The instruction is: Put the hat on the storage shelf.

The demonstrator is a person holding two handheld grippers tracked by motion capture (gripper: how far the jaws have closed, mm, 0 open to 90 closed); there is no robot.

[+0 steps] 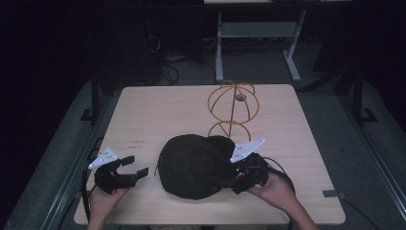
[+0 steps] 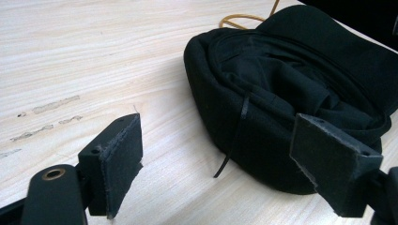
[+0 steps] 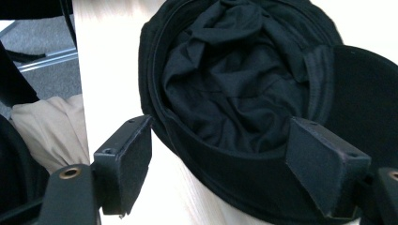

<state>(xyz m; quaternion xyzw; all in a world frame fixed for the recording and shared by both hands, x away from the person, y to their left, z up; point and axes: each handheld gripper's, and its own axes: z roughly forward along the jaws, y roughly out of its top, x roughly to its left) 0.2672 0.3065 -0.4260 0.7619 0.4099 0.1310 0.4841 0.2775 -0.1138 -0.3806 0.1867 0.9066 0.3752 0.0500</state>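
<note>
1. While the black cap (image 1: 194,165) lies upside down on the wooden table (image 1: 143,115), just in front of the orange wire stand (image 1: 233,108), its crumpled lining faces up, and its brim (image 1: 221,143) appears to overlap the stand's base ring.
2. Left gripper (image 1: 135,166): jaws apart, holding nothing, hovering just left of the cap. In the left gripper view the cap's side wall (image 2: 244,126) sits between and beyond the pads (image 2: 123,159), with a loose thread (image 2: 234,140) hanging down it.
3. Right gripper (image 1: 234,178): jaws apart at the cap's right near edge. In the right gripper view the pads straddle the crown wall (image 3: 220,164), one outside and one over the lining, not visibly pinching.
4. Orientation: judged from the high view, the cap's long axis runs from its near-left crown to its far-right brim, the brim pointing toward the wire stand.
5. Risks, as judgement: a closing right jaw may catch only the slack lining (image 3: 225,79) and pull it out instead of lifting the cap; a one-sided lift could fold the soft crown; dragging the brim may snag or tip the light wire stand.
</note>
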